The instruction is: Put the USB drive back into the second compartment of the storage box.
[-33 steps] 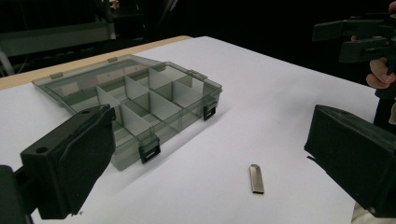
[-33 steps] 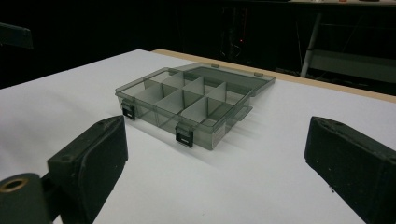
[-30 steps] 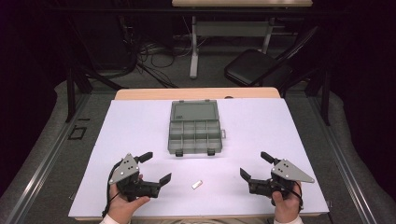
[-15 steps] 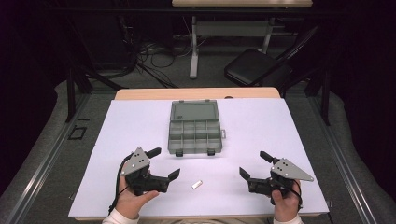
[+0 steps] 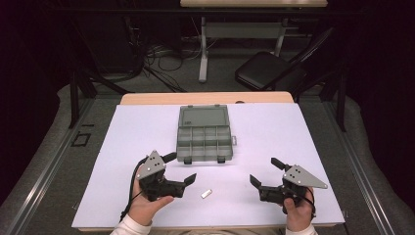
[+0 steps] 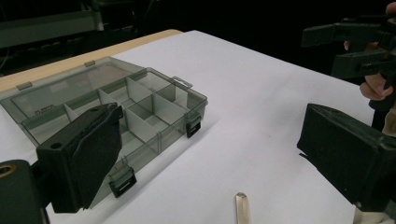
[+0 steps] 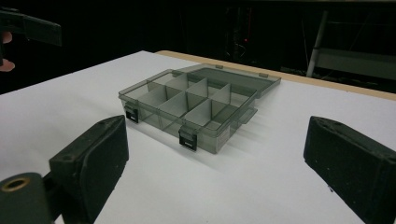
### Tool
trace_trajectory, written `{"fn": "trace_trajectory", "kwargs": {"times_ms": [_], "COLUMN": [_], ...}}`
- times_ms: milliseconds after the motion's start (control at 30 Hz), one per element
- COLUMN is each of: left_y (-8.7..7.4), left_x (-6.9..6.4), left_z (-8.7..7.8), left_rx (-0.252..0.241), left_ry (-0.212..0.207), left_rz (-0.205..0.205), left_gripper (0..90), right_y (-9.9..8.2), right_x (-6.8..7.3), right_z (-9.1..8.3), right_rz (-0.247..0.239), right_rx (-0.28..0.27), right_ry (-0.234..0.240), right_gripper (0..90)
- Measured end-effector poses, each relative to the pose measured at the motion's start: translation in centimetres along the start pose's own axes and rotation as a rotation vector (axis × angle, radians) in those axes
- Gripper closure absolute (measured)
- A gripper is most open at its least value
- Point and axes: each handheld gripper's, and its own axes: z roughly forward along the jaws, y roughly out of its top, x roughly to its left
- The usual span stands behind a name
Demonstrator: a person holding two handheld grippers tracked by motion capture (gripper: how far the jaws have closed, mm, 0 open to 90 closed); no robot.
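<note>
So the biggest thing here is the table [image 5: 274,132], covered edge to edge in a white sheet with a strip of bare wood showing along the far side. Behind it on the floor there's a dark folding chair [image 5: 266,71] and a tangle of cables.

Sitting around the middle of the table, toward the far half, is a smoky grey plastic organizer box [image 5: 204,133]. Its lid is flipped open and lying flat away from the person, and the tray part is split by dividers into a bunch of little compartments, all looking bare as far as I can tell. Two dark latches hang off the near wall.

Left gripper [image 5: 180,168] is held above the near-left part of the table, just in front of the box's near-left corner, fingers spread wide with nothing between them. Right gripper [image 5: 264,171] is over on the near-right, well apart from the box, fingers also wide apart and holding nothing.

Smallest bit: a little silvery metal piece [image 5: 206,194] lying flat on the white sheet, near the front edge, between the two grippers and just beside the left one's lower finger. In the left gripper view it sits low down between the fingers [image 6: 242,207].
</note>
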Motion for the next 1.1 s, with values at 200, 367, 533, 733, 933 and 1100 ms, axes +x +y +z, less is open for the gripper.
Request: {"fn": "trace_trajectory", "kwargs": {"times_ms": [200, 367, 533, 733, 933, 1100], "left_y": [-0.1, -0.2, -0.4, -0.8, -1.2, -1.6], "left_x": [-0.3, -0.7, -0.9, -1.3, -1.4, -1.6], "left_z": [0.4, 0.5, 0.8, 1.3, 1.8, 2.1], "left_rx": [0.021, 0.054, 0.087, 0.111, 0.123, 0.131], "left_ry": [-0.007, -0.021, -0.043, -0.054, -0.060, -0.049], "left_rz": [-0.003, 0.006, 0.002, 0.004, 0.002, 0.011], "left_gripper": [5.9, 7.5, 8.5, 15.9, 17.1, 23.8], "right_y": [0.0, 0.0, 0.0, 0.0, 0.0, 0.0], "right_x": [0.0, 0.1, 0.1, 0.1, 0.1, 0.1], "right_z": [0.2, 0.4, 0.5, 0.4, 0.4, 0.4], "right_rz": [0.001, -0.003, -0.009, -0.012, -0.013, -0.020], "right_rx": [0.006, 0.007, 0.012, 0.020, 0.023, 0.026], "right_ry": [0.008, 0.015, 0.018, 0.018, 0.016, 0.016], "right_gripper": [6.4, 6.6, 6.9, 7.0, 7.0, 7.1]}}
